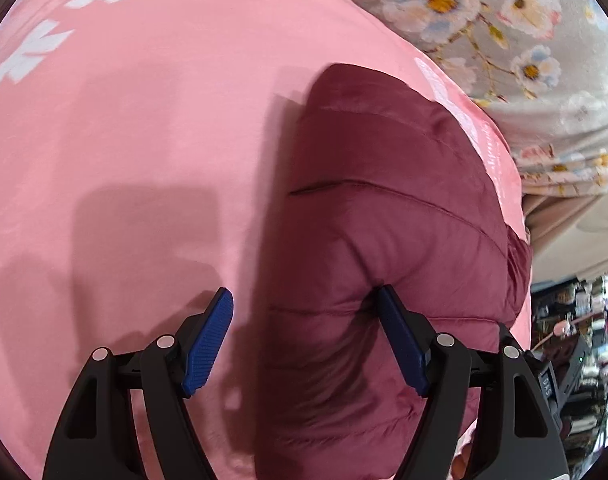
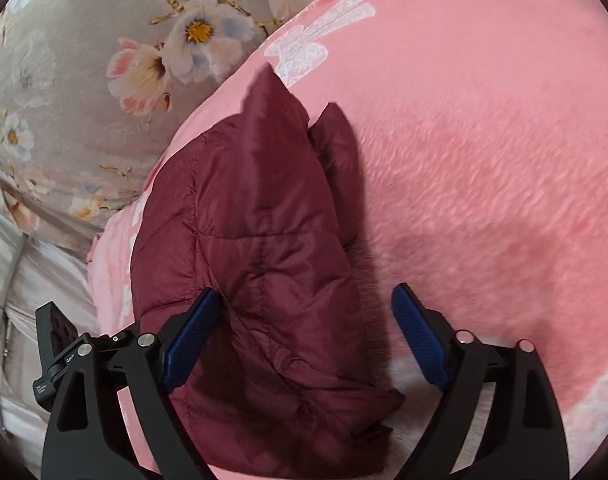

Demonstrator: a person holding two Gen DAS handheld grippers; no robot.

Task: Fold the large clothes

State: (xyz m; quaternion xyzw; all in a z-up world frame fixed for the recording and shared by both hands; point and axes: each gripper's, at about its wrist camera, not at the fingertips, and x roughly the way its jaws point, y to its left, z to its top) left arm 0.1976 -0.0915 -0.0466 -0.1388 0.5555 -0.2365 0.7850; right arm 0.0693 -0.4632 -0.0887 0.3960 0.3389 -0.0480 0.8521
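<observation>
A maroon quilted puffer jacket lies folded into a thick bundle on a pink fleece blanket. My left gripper hangs over the bundle's left edge with its jaws wide. Its right blue pad rests against the puffy fabric and its left pad is over bare blanket. In the right wrist view the jacket runs away from me. My right gripper straddles its near end, open; its left pad is at the fabric and its right pad is clear of it.
The pink blanket carries white prints. A grey floral quilt borders it beside the jacket. Pale satin fabric with a cable lies past the bed edge. Cluttered shelves show at the left view's right rim.
</observation>
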